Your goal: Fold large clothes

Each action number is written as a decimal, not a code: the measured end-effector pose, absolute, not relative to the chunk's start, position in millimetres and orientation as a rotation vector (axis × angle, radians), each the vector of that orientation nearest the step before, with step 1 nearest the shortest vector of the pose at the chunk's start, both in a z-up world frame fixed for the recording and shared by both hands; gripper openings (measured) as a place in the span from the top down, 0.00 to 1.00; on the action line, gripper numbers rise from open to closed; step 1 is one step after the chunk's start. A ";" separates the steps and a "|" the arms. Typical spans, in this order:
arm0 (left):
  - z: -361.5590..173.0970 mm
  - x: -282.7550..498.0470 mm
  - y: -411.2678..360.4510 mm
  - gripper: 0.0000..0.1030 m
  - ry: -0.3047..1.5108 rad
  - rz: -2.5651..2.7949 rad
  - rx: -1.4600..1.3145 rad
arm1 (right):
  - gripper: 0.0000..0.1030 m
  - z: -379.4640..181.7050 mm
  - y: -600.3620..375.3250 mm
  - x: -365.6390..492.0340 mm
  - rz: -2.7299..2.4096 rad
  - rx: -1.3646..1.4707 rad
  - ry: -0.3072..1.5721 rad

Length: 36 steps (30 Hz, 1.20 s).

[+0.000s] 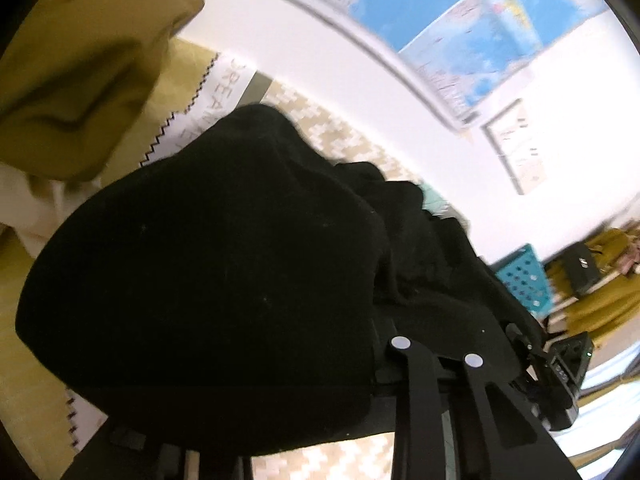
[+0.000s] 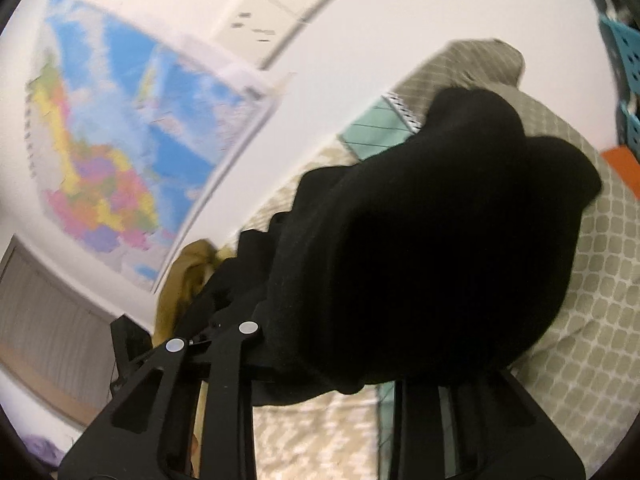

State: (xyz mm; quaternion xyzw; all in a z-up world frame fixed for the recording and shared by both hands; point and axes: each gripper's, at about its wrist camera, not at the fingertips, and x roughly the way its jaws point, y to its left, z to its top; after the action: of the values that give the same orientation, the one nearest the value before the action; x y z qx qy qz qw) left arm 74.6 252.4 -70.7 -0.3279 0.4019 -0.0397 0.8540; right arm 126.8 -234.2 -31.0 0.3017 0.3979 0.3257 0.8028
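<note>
A large black garment (image 1: 224, 280) fills the middle of the left wrist view and drapes over my left gripper (image 1: 320, 364), which is shut on it; the fingertips are hidden by the cloth. The same black garment (image 2: 420, 232) covers my right gripper (image 2: 328, 344), which is also shut on it, its tips hidden. Both grippers hold the cloth lifted above the bed. My right gripper's body (image 1: 560, 368) shows at the lower right of the left wrist view.
A mustard yellow garment (image 1: 80, 72) lies at the upper left on a patterned beige bedspread (image 1: 328, 128). A teal crate (image 1: 524, 280) stands at the right. A wall map (image 2: 120, 140) hangs behind. A grey checked pillow (image 2: 592, 320) lies at the right.
</note>
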 end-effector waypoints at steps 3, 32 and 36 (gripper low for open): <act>-59.8 51.1 249.0 0.73 0.866 -0.139 -0.658 | 0.74 -22.8 -242.6 104.9 0.731 0.635 0.847; -19.4 16.4 201.0 0.12 0.703 -0.193 -0.049 | 0.16 22.7 -182.1 77.0 0.725 0.036 0.788; -58.6 69.4 171.9 0.15 0.874 -0.168 0.055 | 0.21 -22.4 -138.8 130.6 0.654 -0.061 0.925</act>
State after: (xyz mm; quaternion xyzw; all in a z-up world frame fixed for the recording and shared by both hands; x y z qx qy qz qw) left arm 69.4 171.9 -58.6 0.0266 0.4228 -0.0811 0.9022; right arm 130.6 -138.8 -22.4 -0.0287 0.4380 0.3097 0.8435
